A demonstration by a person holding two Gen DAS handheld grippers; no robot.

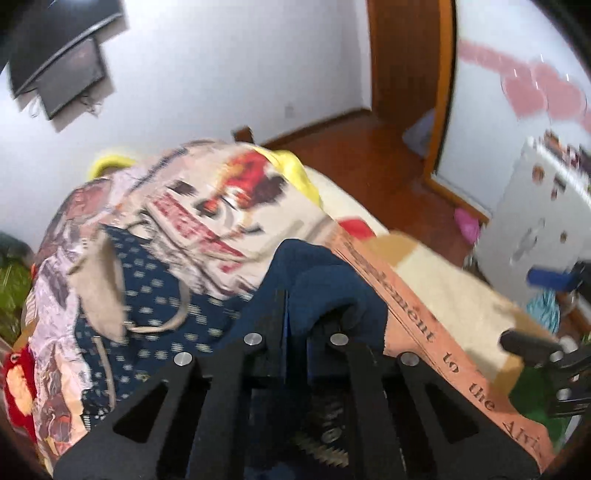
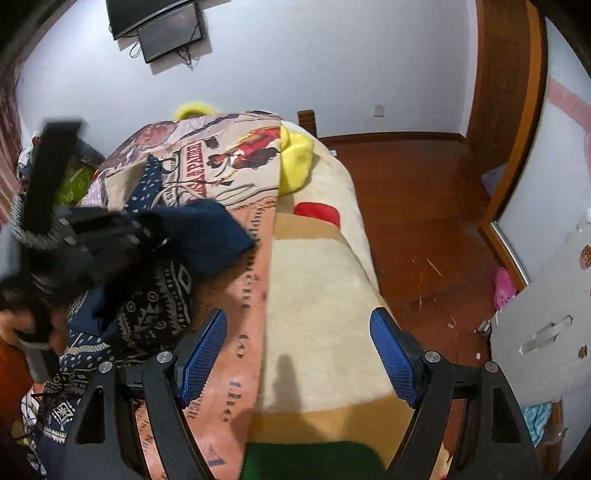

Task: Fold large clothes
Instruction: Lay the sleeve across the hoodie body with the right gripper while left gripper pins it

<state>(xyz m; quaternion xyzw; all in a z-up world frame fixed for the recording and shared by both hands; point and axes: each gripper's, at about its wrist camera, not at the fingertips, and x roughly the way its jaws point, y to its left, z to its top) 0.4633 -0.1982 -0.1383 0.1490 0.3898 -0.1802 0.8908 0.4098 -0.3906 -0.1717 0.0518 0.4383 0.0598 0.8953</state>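
Observation:
A navy patterned garment [image 1: 159, 295] with a beige drawstring lies on the printed bedspread [image 1: 207, 206]. My left gripper [image 1: 303, 314] is shut on a plain navy fold of this garment [image 1: 321, 280] and holds it above the bed. In the right wrist view the left gripper [image 2: 155, 236] shows at the left, shut on the navy fabric [image 2: 207, 229], with the patterned part [image 2: 155, 295] hanging under it. My right gripper [image 2: 299, 354] is open and empty over the cream blanket [image 2: 314, 295]; its blue pads [image 2: 203, 350] stand wide apart.
A yellow plush item [image 2: 295, 162] lies at the bed's far end. The wooden floor [image 2: 424, 221] runs along the right side. A white cabinet [image 2: 546, 325] stands at right, pink shoes [image 2: 504, 288] beside it. Two screens [image 2: 166, 26] hang on the wall.

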